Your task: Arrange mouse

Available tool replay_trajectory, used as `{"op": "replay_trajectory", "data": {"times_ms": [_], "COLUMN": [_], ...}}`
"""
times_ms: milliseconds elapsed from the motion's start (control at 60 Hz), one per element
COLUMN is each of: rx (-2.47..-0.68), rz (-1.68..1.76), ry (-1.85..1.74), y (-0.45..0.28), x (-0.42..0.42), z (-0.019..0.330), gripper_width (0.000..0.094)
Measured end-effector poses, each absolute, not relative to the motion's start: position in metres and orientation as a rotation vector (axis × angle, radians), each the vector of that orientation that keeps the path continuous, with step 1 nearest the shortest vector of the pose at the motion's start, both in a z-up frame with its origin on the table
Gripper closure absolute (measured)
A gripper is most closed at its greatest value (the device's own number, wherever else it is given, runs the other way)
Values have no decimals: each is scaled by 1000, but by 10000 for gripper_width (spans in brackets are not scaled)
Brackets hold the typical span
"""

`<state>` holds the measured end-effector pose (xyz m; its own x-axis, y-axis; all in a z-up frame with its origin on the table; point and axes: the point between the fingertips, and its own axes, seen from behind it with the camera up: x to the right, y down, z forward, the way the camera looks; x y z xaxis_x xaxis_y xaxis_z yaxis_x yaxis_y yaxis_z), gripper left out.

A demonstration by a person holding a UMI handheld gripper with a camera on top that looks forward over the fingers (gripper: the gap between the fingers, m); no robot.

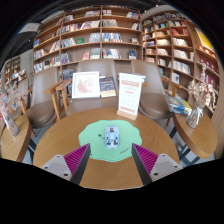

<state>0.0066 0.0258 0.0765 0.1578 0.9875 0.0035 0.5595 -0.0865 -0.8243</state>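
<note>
A small pale mouse lies on a green mouse mat in the middle of a round wooden table. My gripper is open and empty, its two pink-padded fingers spread wide above the table's near part. The mouse sits just ahead of the fingers and between their lines, not touching them.
An open book and an upright sign stand at the table's far side. Chairs ring the table. Bookshelves fill the back wall. A vase with flowers stands at the right.
</note>
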Motion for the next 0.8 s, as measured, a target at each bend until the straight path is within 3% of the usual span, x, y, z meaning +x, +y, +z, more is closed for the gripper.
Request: {"op": "replay_trajectory", "data": {"times_ms": [150, 383, 800], "rx": [-1691, -1666, -1636], "rz": [802, 794, 810], "ry": [-1488, -1497, -1496], "y": [8, 1, 2], "x": [92, 196, 245], "z": [106, 120, 130], "gripper_width": [90, 90, 87]}}
